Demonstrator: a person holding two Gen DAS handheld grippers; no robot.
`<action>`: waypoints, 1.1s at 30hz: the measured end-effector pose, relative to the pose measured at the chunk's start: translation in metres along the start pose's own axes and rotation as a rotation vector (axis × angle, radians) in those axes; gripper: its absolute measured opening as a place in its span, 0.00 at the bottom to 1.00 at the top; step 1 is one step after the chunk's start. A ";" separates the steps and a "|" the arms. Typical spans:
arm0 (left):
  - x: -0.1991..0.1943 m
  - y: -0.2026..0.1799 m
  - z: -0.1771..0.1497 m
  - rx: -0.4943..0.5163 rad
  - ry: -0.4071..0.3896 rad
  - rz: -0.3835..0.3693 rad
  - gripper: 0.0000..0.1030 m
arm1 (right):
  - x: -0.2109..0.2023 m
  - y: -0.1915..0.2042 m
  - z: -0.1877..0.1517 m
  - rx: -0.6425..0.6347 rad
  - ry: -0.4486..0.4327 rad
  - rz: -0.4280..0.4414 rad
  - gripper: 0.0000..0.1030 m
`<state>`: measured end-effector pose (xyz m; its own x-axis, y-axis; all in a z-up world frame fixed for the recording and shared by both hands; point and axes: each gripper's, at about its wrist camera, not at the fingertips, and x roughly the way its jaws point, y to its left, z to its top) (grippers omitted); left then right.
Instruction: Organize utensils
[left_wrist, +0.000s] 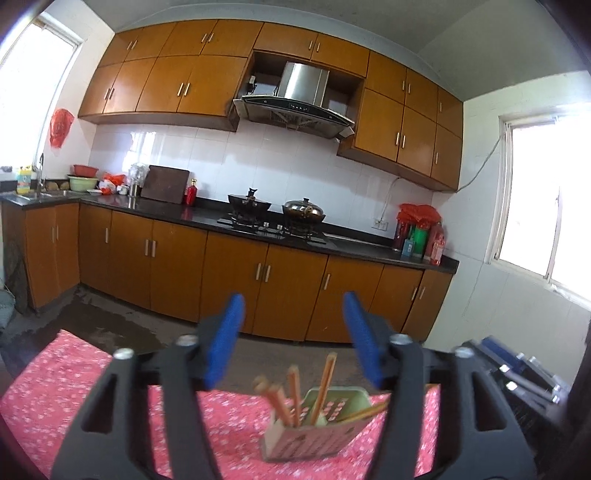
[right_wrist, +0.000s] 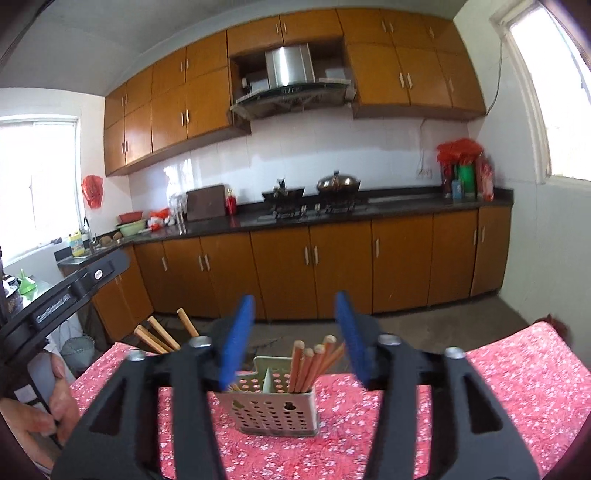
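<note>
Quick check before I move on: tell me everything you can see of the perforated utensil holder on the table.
The utensil holder is a pale box, metal or plastic, with round holes and a keyhole slot in front. A divider splits it in two; wooden chopsticks lean in the right compartment. It stands upright on the red floral tablecloth, untouched.

Red white-flowered tablecloth (right_wrist: 498, 387), pale green perforated holder (right_wrist: 275, 410), tan chopsticks (right_wrist: 306, 365), blue-padded black tongs (right_wrist: 293, 343).

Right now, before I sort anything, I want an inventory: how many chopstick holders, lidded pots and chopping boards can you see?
Chopstick holders: 2, a slotted holder and a perforated holder
Lidded pots on the hob: 2, left pot and right pot
Chopping board: 1
Total: 5
</note>
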<state>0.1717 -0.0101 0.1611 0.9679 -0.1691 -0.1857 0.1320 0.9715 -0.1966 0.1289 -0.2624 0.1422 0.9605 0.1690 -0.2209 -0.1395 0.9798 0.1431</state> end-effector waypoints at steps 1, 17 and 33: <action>-0.010 0.003 -0.003 0.010 0.001 -0.005 0.73 | -0.007 0.000 -0.003 -0.008 -0.013 -0.009 0.67; -0.119 0.022 -0.115 0.184 0.067 0.126 0.96 | -0.070 0.020 -0.082 -0.097 0.000 -0.137 0.98; -0.137 0.017 -0.166 0.196 0.133 0.133 0.96 | -0.083 0.019 -0.148 -0.077 0.133 -0.161 0.98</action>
<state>0.0054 0.0023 0.0232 0.9446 -0.0457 -0.3252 0.0571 0.9980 0.0254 0.0106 -0.2424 0.0200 0.9325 0.0173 -0.3608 -0.0098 0.9997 0.0224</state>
